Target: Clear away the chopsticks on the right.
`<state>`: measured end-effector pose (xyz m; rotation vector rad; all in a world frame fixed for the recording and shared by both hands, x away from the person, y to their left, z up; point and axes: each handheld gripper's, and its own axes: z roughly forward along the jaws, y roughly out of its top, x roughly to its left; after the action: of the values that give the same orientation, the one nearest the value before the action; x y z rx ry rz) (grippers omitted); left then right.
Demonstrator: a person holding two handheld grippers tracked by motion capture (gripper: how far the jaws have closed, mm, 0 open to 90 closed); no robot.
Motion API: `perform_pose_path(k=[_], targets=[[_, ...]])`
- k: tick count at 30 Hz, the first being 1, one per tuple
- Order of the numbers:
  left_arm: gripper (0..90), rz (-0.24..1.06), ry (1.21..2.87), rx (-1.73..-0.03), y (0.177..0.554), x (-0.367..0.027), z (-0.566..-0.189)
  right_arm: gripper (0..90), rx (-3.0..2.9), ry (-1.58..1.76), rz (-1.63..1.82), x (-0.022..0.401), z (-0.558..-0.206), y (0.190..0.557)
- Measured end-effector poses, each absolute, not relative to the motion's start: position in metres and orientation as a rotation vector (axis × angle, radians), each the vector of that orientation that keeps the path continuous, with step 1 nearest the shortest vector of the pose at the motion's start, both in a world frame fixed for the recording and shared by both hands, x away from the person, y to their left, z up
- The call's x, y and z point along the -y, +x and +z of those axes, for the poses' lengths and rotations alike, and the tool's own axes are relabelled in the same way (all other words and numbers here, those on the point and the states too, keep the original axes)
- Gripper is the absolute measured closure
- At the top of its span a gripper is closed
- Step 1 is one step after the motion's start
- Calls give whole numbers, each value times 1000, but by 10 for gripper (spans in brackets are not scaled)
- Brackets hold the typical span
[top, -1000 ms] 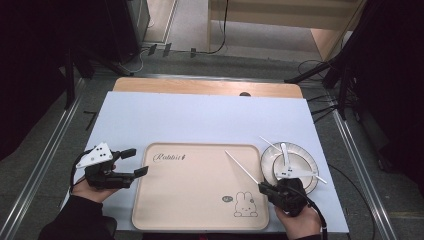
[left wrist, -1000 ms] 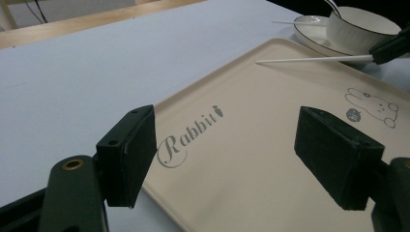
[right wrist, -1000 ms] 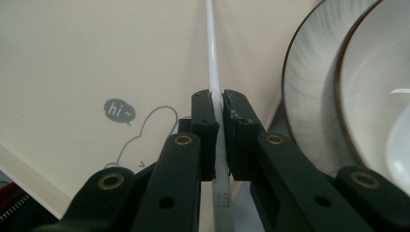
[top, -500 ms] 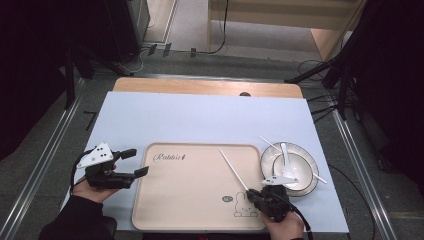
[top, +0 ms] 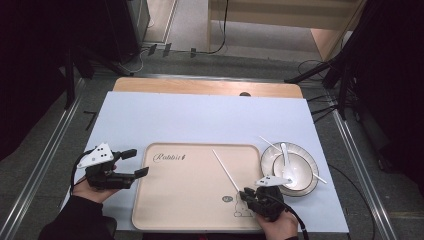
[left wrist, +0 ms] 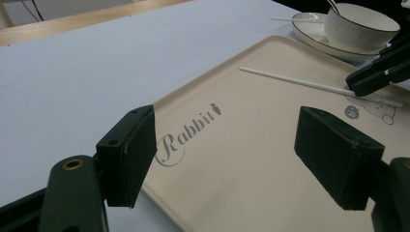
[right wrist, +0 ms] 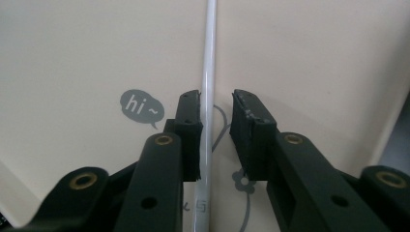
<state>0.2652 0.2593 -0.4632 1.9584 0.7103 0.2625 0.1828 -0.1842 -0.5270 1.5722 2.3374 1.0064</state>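
The white chopstick (top: 226, 170) lies flat on the beige tray (top: 185, 200), running from centre frame in the high view down toward lower right, near end by the rabbit print. In the right gripper view it runs bottom-centre to top-centre, past the "hi~" bubble (right wrist: 139, 107).

Right tongs (right wrist: 215, 130) straddle the near end: part open, narrow gap, one jaw touching or nearly touching the stick, the other a bit off. Not clamped yet, nothing held.

Left tongs (left wrist: 241, 154) wide open, empty, hovering by the tray's left edge at lower left of the high view, over the "Rabbit" lettering (left wrist: 186, 133).

Handling, prob.: stick is v. light, stiff, thin, glossy, so likely slippery and apt to roll or pivot when pinched. It sits flat on the tray, so jaws must go right down to the surface. Gripping near the end means the long free part will swing; a hold nearer the middle would balance better. Squeeze square across it, else it may squirt out.

Around: bowl (top: 294, 170) on a saucer (top: 312, 182) at right of the tray, just beside the right tongs, w/ a white spoon (top: 286, 156) in it and another white stick (top: 272, 145) across the rim. Ceramic, breakable. The stick's free end could knock it if swung right. Rest of the pale blue bench (top: 200, 120) is bare.
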Motion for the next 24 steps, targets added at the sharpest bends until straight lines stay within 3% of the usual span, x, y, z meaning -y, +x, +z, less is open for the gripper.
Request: perform_pose_path(k=[5,11,24], targets=[[230,262,1960,-710,265,-259,-463,606,-2326,1523,1100,193,-513,187],[230,261,1959,-707,265,-260,-463,369,-2373,1444,1228,204,-497,194],[230,258,1956,-714,265,-260,-464,323,-2292,1332,1313,253,-457,201]])
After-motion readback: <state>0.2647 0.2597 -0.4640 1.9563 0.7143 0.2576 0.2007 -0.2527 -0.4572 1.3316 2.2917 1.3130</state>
